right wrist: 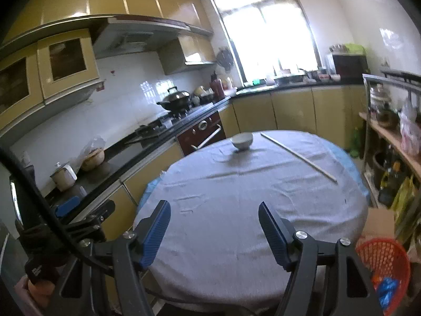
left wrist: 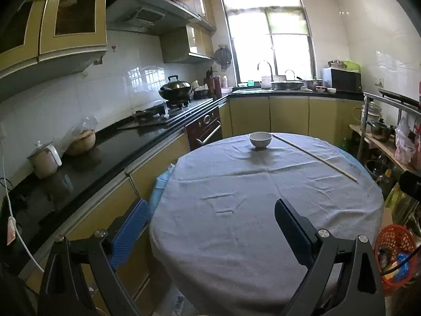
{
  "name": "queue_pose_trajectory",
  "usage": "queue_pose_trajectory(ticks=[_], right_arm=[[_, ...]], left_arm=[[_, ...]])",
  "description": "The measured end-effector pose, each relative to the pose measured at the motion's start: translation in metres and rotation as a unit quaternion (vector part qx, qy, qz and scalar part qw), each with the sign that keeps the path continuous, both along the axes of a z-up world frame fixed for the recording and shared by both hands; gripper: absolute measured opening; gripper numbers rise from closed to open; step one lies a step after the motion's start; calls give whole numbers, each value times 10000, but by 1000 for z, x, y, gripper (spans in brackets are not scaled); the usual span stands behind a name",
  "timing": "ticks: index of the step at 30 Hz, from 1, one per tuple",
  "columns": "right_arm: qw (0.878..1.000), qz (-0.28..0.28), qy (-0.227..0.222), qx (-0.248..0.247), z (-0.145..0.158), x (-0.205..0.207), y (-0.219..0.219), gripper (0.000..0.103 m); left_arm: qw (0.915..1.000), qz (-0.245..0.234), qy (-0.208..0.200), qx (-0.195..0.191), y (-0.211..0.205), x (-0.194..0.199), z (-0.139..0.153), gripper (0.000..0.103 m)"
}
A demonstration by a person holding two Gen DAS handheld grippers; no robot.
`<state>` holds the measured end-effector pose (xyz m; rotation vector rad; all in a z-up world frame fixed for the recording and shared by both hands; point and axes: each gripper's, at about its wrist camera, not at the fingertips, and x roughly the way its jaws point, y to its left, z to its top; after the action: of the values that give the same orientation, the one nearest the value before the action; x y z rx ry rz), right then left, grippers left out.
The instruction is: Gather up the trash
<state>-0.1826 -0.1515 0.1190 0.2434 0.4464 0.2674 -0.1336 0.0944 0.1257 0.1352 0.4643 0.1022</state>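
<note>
An orange mesh basket point(left wrist: 394, 239) point(right wrist: 381, 258) stands on the floor at the table's near right, with blue wrappers point(right wrist: 386, 289) and other scraps inside. The round table point(left wrist: 263, 197) point(right wrist: 250, 184) wears a grey cloth. A white bowl point(left wrist: 260, 140) point(right wrist: 242, 141) and a long pair of chopsticks point(left wrist: 315, 156) point(right wrist: 300, 155) lie at its far side. My left gripper point(left wrist: 210, 205) hovers open over the table's near left edge, with nothing between its blue pads. My right gripper point(right wrist: 213, 205) is open and empty over the near edge. One blue pad of the left gripper point(right wrist: 67, 206) shows at the left of the right wrist view.
A black counter point(left wrist: 105, 152) runs along the left with jars, a gas hob and a wok point(left wrist: 175, 89). The sink and a microwave point(left wrist: 344, 79) sit under the window. A shelf rack point(right wrist: 389, 131) with pots and bags lines the right wall.
</note>
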Motion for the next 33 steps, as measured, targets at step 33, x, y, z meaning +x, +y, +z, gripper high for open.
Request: queue_pose_trajectory(ticks=[33], right_arm=[[9985, 371, 23, -403, -10, 3, 36, 76]], left_arm=[[9998, 201, 23, -60, 20, -8, 4, 97]])
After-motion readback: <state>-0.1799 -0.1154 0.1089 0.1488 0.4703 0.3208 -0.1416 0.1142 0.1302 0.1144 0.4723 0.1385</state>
